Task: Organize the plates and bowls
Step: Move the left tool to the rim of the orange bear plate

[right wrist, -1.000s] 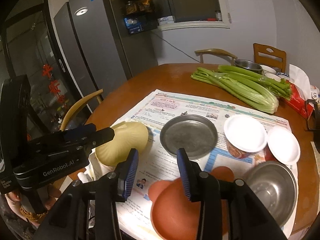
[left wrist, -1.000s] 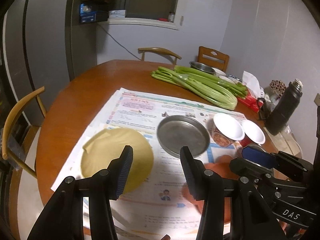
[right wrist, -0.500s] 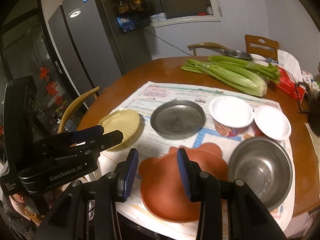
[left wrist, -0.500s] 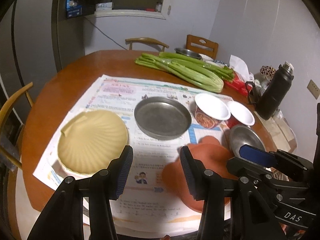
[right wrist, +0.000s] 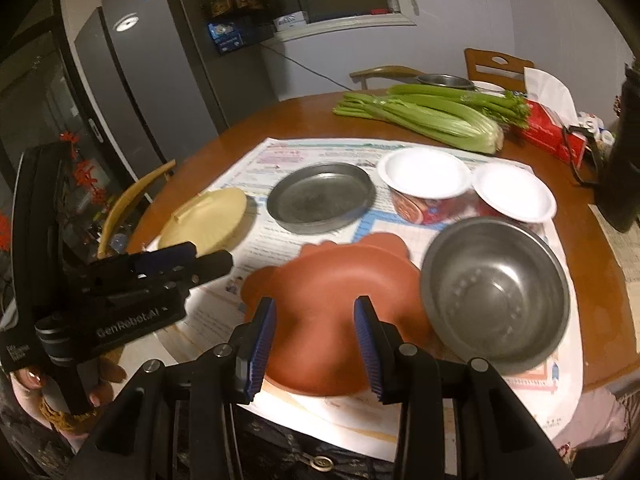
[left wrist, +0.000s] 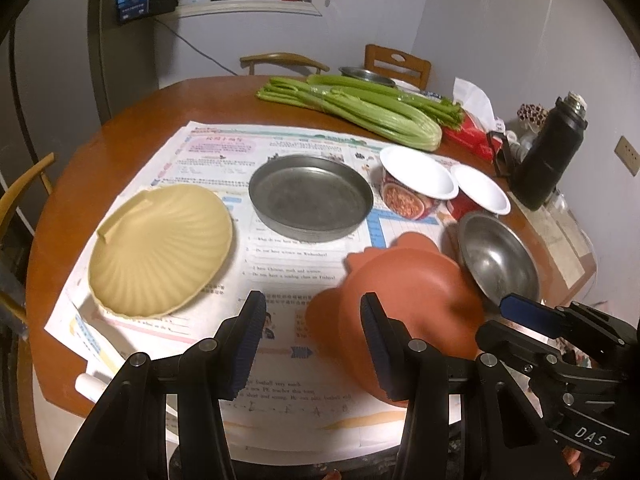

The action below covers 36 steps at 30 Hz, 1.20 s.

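Newspaper (left wrist: 224, 152) covers my counter (left wrist: 132, 120): three plates, yellow (left wrist: 160, 248), metal (left wrist: 310, 196), terracotta (right wrist: 332, 300); one steel bowl (right wrist: 496, 292), two paper bowls (right wrist: 424, 172); both my left gripper (left wrist: 312, 344) and right gripper (right wrist: 316, 344) gape, unloaded

From my feed, the shell plate (left wrist: 160, 248) is pale yellow with fanned ridges. The pan (left wrist: 310, 196) and steel bowl (right wrist: 496, 292) are dull grey metal. The bear plate (right wrist: 332, 312) is terracotta orange. Two cups (left wrist: 416, 184) are white inside — red printed sides outside. The celery (left wrist: 360, 108) is light green, the flask (left wrist: 548, 152) black, the table (left wrist: 132, 120) reddish brown. The paper (left wrist: 224, 152) is white with pink and teal print. My finger pads (right wrist: 260, 344) are blue and ribbed.
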Motion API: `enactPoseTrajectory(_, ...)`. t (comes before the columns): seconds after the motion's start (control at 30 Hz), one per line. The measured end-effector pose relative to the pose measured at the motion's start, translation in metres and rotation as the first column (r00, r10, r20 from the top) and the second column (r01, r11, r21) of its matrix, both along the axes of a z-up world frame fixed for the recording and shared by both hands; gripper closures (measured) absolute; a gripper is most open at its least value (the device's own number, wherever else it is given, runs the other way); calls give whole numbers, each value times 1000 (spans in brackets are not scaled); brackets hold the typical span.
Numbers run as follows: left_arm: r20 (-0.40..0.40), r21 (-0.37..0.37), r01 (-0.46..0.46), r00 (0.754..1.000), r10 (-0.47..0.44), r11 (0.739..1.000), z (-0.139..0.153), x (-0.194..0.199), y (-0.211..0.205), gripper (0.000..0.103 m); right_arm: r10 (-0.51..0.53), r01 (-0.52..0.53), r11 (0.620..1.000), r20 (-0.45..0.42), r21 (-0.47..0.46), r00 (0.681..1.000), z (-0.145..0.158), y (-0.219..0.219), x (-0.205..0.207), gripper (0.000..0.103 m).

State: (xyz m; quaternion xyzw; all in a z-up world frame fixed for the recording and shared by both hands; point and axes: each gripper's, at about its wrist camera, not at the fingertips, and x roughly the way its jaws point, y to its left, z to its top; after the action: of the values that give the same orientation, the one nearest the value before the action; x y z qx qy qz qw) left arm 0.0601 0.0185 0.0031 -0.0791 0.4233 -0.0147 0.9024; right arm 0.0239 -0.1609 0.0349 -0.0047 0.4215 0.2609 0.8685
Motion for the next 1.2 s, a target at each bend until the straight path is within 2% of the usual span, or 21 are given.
enactPoseTrajectory(0.33,-58,-11,21,998,-21,1000,-18,6,-7,52,-58,56,997,-38,-53,998,-19,-20,-7,63)
enactPoseTrajectory(0.5,-73,-22,21,997,-23,1000,-24,10,-8,52,-105,101,994,-112,-41,988,-34,-32,0,63)
enactPoseTrajectory(0.87,-91,-23,36,995,-38,999,-35,18,-16,52,-145,137,988,-127,-71,981,-50,-26,17,63)
enactPoseTrajectory(1.2,-115,-13,29,993,-30,1000,-47,27,-19,52,-161,152,984,-89,-97,983,-56,-20,29,63)
